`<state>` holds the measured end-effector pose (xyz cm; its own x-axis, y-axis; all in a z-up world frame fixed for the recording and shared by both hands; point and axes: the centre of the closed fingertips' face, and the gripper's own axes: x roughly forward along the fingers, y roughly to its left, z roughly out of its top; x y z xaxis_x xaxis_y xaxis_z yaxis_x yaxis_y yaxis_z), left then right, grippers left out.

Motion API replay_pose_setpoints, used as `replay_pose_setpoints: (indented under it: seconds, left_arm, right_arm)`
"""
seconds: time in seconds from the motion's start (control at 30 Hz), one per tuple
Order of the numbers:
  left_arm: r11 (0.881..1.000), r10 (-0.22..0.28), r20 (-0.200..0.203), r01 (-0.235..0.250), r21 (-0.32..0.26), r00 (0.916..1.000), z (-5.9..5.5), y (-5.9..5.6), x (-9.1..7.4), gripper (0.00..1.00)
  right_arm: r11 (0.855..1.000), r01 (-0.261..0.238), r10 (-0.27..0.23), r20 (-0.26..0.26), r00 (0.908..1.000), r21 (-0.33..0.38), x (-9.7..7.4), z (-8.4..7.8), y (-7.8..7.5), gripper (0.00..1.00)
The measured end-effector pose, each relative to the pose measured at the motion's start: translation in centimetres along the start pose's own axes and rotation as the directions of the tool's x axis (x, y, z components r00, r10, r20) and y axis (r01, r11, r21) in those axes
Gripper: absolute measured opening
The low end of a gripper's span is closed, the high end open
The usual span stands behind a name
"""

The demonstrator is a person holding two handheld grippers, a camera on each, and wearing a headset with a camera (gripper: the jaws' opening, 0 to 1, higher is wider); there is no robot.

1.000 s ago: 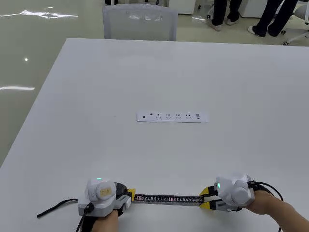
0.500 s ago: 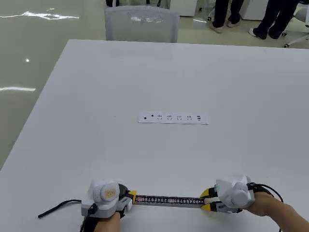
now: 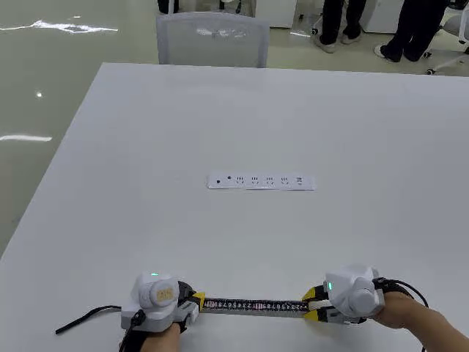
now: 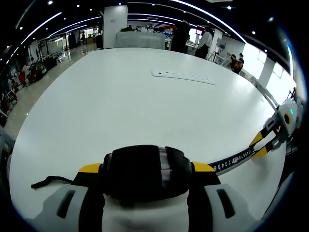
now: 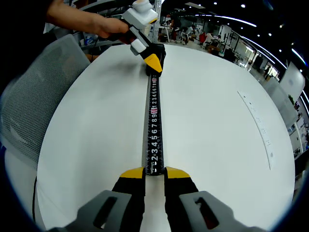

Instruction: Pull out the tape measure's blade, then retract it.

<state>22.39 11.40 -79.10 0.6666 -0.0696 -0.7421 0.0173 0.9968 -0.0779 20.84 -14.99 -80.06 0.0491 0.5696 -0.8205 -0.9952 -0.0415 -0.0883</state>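
The left hand-held gripper [image 3: 195, 301] is at the near edge of the surface [image 3: 220, 117], left of centre. Its yellow-tipped jaws are spread to the width of the black tape measure case [image 4: 145, 170] and clamp it from both sides.

The right hand-held gripper [image 5: 155, 172] is at the same near edge, right of centre. Its jaws are closed almost fully, and the free end of the blade [image 5: 153, 121] is pinched between the yellow tips.

The blade is drawn out of the case and runs straight between the two hand-held grippers, parallel to the near edge, with the numbered face upward. Whether it touches the surface or is just above it cannot be determined.

A white power strip [image 3: 261, 181] lies flat near the centre of the surface, well apart from the tape measure. A grey chair [image 3: 212, 37] stands beyond the far edge.
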Motion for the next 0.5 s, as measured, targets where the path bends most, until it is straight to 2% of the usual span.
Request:
replay_pose_setpoints:
  seconds: [0.3, 0.5]
  left_arm:
    - [1.000, -0.012, -0.027, 0.012, -0.007, 0.9996, -0.30, 0.12, 0.05, 0.66]
    - [1.000, -0.020, -0.083, 0.019, -0.018, 0.9964, -0.58, -0.10, -0.41, 0.66]
  right_arm:
    - [1.000, 0.004, -0.005, -0.003, 1.0000, -0.010, -0.23, 0.24, -0.09, 0.14]
    - [1.000, 0.003, -0.003, -0.004, 1.0000, -0.018, -0.28, 0.26, -0.13, 0.14]
